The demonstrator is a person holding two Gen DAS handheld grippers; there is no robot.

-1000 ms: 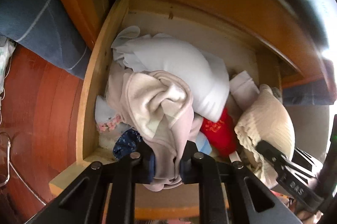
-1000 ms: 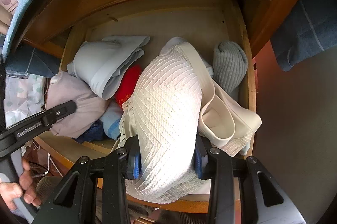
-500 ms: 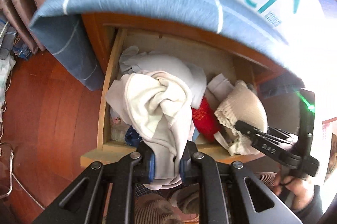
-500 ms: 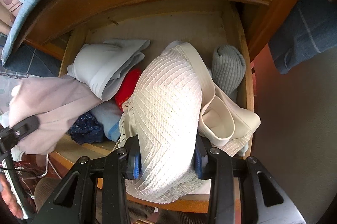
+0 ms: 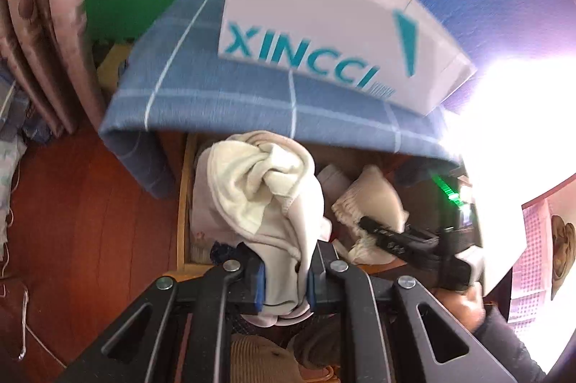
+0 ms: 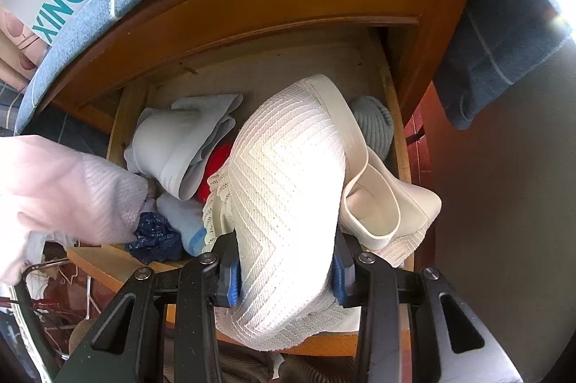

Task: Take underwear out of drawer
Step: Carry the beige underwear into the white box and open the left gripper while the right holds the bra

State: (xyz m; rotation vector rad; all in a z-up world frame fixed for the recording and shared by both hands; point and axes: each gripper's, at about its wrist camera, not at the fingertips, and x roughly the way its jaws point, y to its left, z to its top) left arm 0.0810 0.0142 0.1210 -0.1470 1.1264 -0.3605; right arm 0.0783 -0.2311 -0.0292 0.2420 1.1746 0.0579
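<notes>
The left gripper (image 5: 284, 282) is clamped tight on a pale pink garment (image 5: 266, 192), its blue pads pressing a bunched fold while the rest of the cloth balloons up above the fingers. In the right wrist view the same garment (image 6: 61, 195) hangs at the left edge, raised above the drawer's front rim. The right gripper (image 6: 286, 275) is likewise closed hard on a white chevron-knit bra (image 6: 288, 174), whose cup arches up from between the fingers and whose cream lining and strap trail to the right, over the drawer (image 6: 390, 116) side.

Risks, as I judge them: the pink garment is held by one narrow fold, so it could slide out if the loose bulk swings. The bra is the likelier trouble. Its lace edge lies against the red item (image 6: 216, 167) and the light blue sock (image 6: 183, 224), and the strap sits near the grey knitted piece (image 6: 372, 124), so lifting it may drag neighbours over the rim. The dark blue lace piece (image 6: 154, 235) already droops over the front rim and could fall to the floor.

Relative to the grippers, both held pieces sit directly between the pads and extend forward. The remaining underwear, including the folded white piece (image 6: 180, 138), lies in the drawer just beyond the right gripper, under the cabinet top draped with blue checked cloth (image 5: 252, 95) and carrying a shoe box (image 5: 324, 34).
</notes>
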